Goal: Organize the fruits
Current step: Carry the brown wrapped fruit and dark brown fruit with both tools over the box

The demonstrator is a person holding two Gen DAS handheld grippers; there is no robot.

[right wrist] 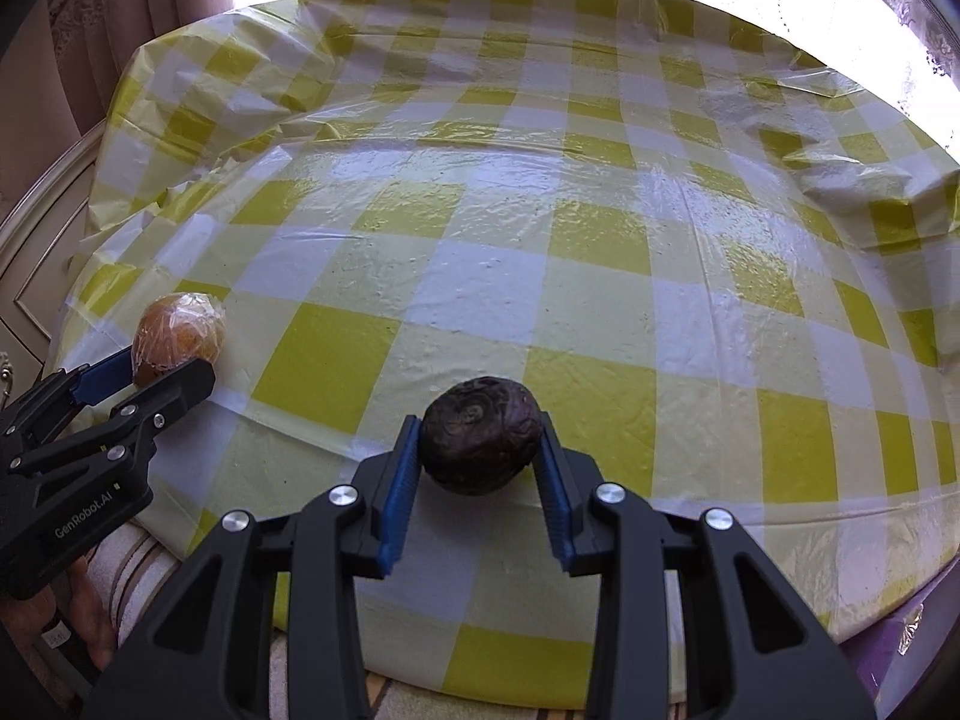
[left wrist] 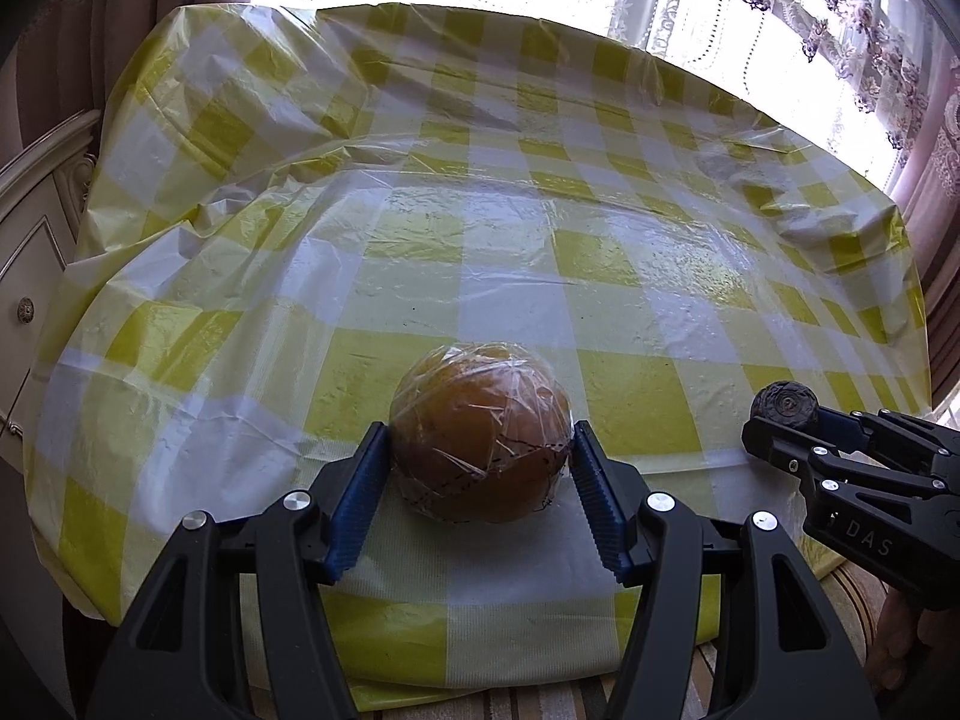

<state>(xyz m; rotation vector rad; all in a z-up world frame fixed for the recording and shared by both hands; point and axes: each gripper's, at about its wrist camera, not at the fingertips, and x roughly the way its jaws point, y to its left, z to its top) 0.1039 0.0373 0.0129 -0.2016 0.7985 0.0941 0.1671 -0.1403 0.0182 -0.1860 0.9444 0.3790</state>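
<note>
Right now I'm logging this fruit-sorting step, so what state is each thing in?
Left hand-held gripper: shut on the wrapped orange fruit.
Wrapped orange fruit: in clear film, gripped on both sides, near the table's front edge.
Right hand-held gripper: shut on the dark wrinkled fruit.
Dark wrinkled fruit: unwrapped, clamped between the pads.
Checked tablecloth: spread out, creased, glossy.

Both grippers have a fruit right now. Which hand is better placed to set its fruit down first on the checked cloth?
Probably the right. The right gripper holds the dark wrinkled fruit above open tablecloth. The left gripper grips the plastic-wrapped orange fruit nearer the table's left edge.
</note>
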